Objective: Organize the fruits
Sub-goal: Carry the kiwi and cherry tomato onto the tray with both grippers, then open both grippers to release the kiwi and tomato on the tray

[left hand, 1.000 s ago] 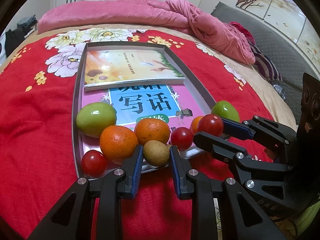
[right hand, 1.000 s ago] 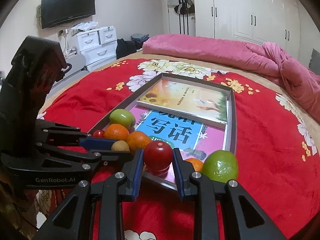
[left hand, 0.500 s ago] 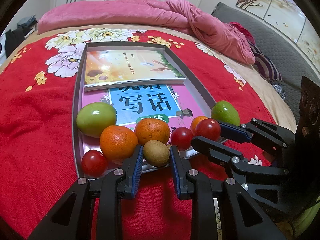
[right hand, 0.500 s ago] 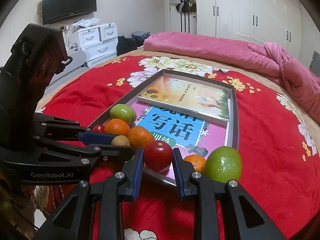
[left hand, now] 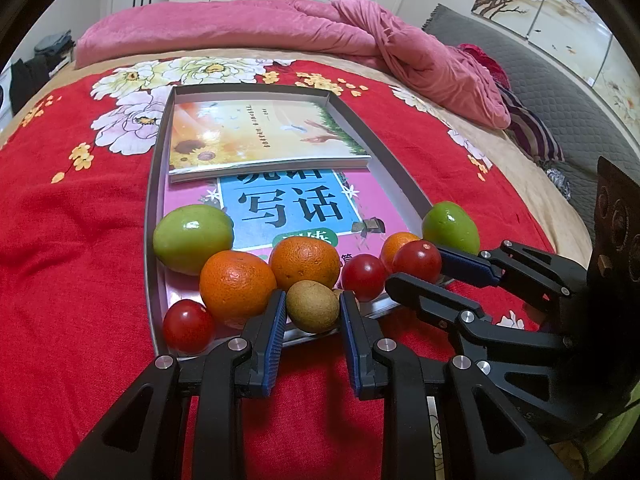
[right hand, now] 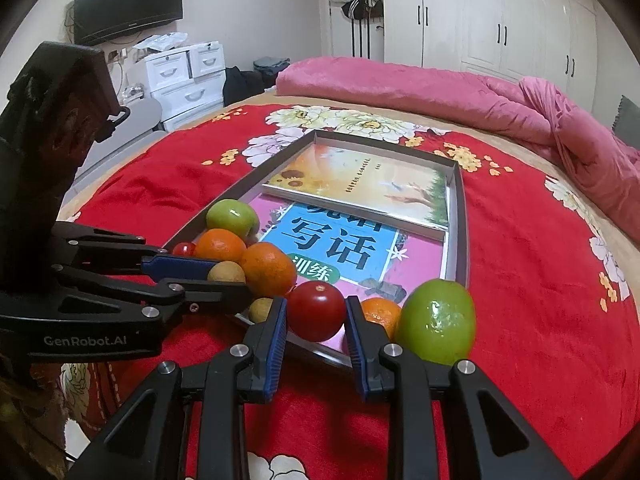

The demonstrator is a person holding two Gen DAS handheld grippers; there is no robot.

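A grey tray (left hand: 160, 184) on the red bedspread holds two books and a row of fruit at its near end. My left gripper (left hand: 313, 308) is shut on a brown kiwi (left hand: 313, 306) at the tray's front edge. My right gripper (right hand: 316, 316) is shut on a red tomato (right hand: 317, 310), which also shows in the left wrist view (left hand: 417, 261). Beside them lie two oranges (left hand: 238, 288) (left hand: 305, 262), a green apple (left hand: 193, 238), a tomato (left hand: 188, 326) at the near left corner, another tomato (left hand: 363, 276), a small orange (left hand: 394, 242) and a second green apple (left hand: 451, 226) at the tray's right edge.
A sunflower-cover book (left hand: 260, 140) lies on a blue and pink book (left hand: 288, 208) in the tray. A pink duvet (left hand: 300, 28) is heaped at the far side of the bed. White drawers (right hand: 188, 76) and a wall TV (right hand: 128, 2) stand to the left.
My right gripper with the tomato has drifted slightly lower and nearer the tray's right front corner. The left gripper and the kiwi have not moved.
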